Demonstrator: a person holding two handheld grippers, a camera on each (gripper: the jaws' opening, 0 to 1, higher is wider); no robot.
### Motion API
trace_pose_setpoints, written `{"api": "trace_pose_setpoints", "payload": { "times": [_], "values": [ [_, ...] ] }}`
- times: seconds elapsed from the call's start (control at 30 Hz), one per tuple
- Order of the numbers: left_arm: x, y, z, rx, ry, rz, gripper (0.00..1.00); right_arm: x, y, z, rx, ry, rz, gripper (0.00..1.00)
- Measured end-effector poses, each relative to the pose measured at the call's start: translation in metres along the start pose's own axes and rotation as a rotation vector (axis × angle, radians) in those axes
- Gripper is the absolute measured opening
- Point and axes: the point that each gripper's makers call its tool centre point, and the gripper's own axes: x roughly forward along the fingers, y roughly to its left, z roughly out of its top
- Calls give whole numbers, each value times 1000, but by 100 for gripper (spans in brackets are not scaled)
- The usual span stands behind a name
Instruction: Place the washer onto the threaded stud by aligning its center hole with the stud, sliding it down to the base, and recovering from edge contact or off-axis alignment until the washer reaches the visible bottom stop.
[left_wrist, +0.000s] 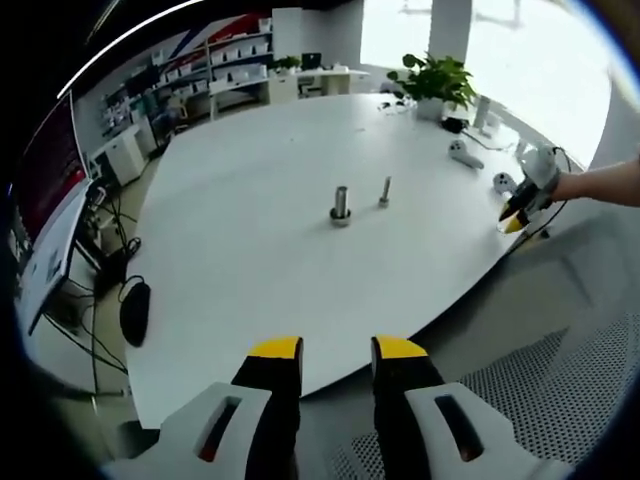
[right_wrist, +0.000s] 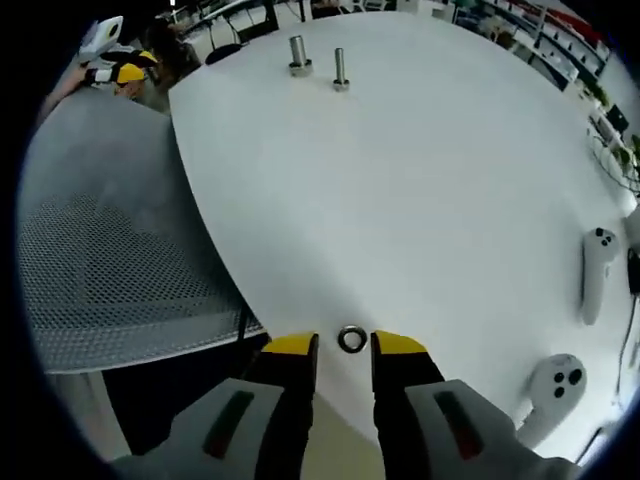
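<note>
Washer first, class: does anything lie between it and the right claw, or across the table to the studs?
Nothing visible. The washer lies just ahead of the open right claw; bare table stretches to the studs.

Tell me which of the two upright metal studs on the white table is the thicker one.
The thicker metal stud with the wide base; the thin threaded stud beside it is clearly slimmer.

An office or lab space: big white table (left_wrist: 250, 260), stocked shelving (left_wrist: 215, 60), potted plant (left_wrist: 435, 82), monitor (left_wrist: 45, 250).
</note>
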Motion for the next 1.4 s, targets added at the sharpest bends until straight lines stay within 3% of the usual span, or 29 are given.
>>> {"api": "trace_pose_setpoints", "payload": {
  "times": [0.17,0.33,0.4,0.6,0.9,1.03,1.23,1.4],
  "values": [
    [0,0,0,-1,-2,0,25,4,-2,-4,-43,9,-18,22],
    [0,0,0,-2,-4,-2,25,4,-3,-4,-27,7,-28,19],
    [0,0,-1,1,0,-4,25,4,-4,-4,-115,18,-35,18],
    [-1,0,1,2,-7,0,25,6,-2,-2,-109,13,-44,16],
    [-1,0,1,4,-9,-1,25,8,-3,1,-147,92,-45,14],
    [-1,0,2,3,-16,-2,25,8,-1,4,-146,82,-59,13],
    [-1,0,0,5,-4,-3,25,14,1,27,-134,62,-46,13],
    [-1,1,0,0,-11,4,25,15,6,71,-151,3,-34,13]
  ]
}}
